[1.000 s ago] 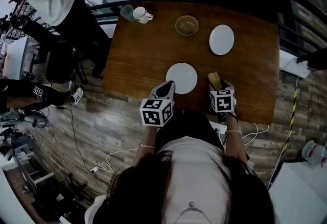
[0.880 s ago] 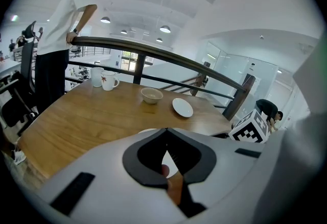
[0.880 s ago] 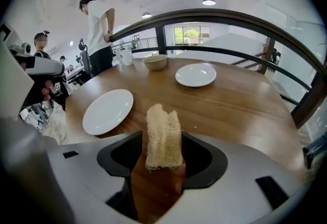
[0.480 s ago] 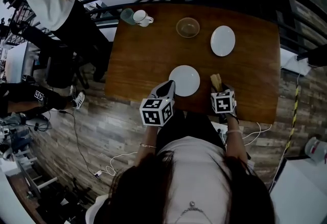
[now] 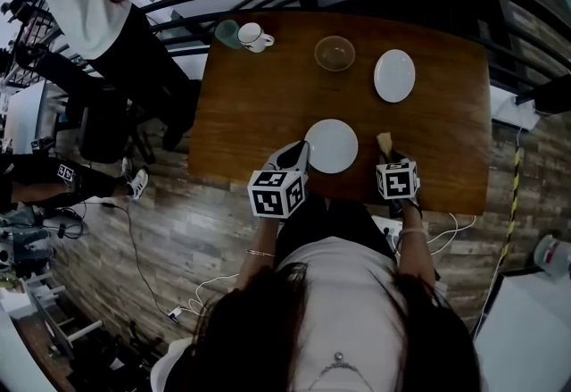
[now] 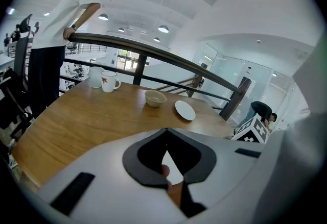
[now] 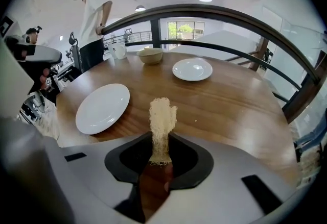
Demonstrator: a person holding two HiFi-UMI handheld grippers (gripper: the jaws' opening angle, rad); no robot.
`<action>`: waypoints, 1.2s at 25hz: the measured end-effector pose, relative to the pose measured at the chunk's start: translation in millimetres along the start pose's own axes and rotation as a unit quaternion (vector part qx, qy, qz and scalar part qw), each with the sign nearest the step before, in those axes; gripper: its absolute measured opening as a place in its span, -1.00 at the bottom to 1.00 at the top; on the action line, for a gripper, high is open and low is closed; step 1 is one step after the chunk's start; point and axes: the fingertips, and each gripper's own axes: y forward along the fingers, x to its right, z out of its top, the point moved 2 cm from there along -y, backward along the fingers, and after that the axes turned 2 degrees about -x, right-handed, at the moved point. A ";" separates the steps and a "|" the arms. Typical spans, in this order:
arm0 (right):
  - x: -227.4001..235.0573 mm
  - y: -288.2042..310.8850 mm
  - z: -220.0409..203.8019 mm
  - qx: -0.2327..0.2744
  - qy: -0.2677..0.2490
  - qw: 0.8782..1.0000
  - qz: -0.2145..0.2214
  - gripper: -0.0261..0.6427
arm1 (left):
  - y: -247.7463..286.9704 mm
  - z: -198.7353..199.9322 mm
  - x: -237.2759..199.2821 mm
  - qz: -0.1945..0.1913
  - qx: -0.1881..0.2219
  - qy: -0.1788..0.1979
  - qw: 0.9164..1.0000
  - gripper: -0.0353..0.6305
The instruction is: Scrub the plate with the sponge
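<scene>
The round white ceramic plate [image 5: 331, 145] lay flat near the front edge of the brown wooden tabletop [image 5: 250, 104], bare wood around it, with the right gripper [image 5: 389, 154], jaws having just closed on the pale fibrous sponge [image 7: 162, 121] beside it, ready to scrub, and the closed, empty left gripper [image 5: 297, 152] by its left rim

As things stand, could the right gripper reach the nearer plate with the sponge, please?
Probably yes: the right gripper, whose jaws have just been closing on the sponge, sits beside the nearer plate with only bare table between.
</scene>
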 end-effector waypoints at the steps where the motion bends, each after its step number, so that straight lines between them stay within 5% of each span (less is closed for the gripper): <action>1: -3.1 -0.7 0.3 -0.001 0.000 1.000 0.002 -0.59 | -0.9 0.9 -3.1 -0.003 -0.001 0.000 1.000 -0.87; 30: -41.5 -34.3 20.0 0.034 0.072 0.996 -0.037 -0.61 | 10.0 -8.0 -29.0 -0.093 -0.078 0.034 0.992 -0.87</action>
